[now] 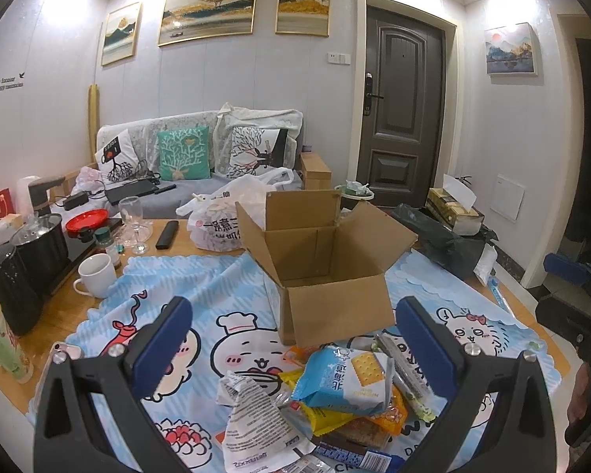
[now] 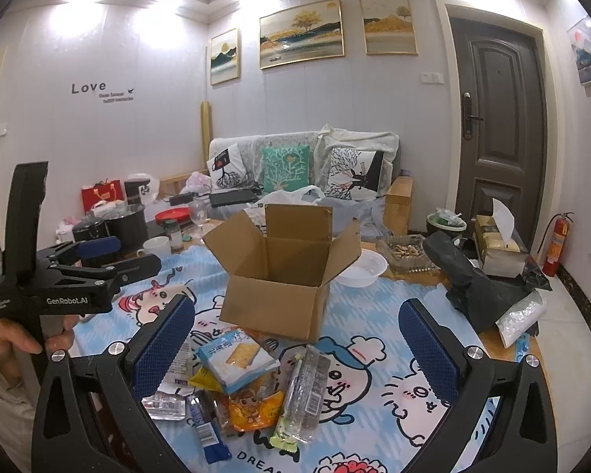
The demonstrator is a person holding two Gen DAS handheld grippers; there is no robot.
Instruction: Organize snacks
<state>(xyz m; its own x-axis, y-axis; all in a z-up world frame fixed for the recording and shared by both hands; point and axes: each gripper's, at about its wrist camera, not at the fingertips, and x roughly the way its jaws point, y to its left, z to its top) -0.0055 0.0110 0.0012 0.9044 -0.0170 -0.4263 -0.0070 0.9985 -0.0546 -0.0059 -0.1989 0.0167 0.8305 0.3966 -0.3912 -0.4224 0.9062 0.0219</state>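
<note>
We start with the worktop (image 1: 75,307), spread with a pale blue cartoon cloth (image 1: 201,287), and on it, toward the far middle, the cardboard box (image 1: 327,276) standing with its flaps open and, as far as we can see in, nothing inside. Just in front of the box, on the near side, lies the pile of snacks (image 2: 248,386), loose and overlapping. The biggest on top is a blue cracker packet (image 1: 346,374), with an orange packet (image 2: 256,406) under it, a clear wrapped bar (image 2: 307,390) to its right and a crumpled white wrapper (image 1: 252,406) to its left. We judge all of these light, soft and crinkly, their film slippery, and the crackers liable to break, so we would pinch the blue packet gently across its sealed end or its narrow width, not across the flat middle. Both tools hang above the pile with nothing in them: our left hand-held gripper (image 1: 295,351) has its jaws spread wide, and our right hand-held gripper (image 2: 297,347) is spread the same. The right view alone shows the left tool from the side, a white bowl (image 2: 364,266) right of the box and a fire extinguisher (image 2: 556,244) by the door. The left view alone shows a white mug (image 1: 96,276) and a pink phone (image 1: 65,352) near the left edge.
</note>
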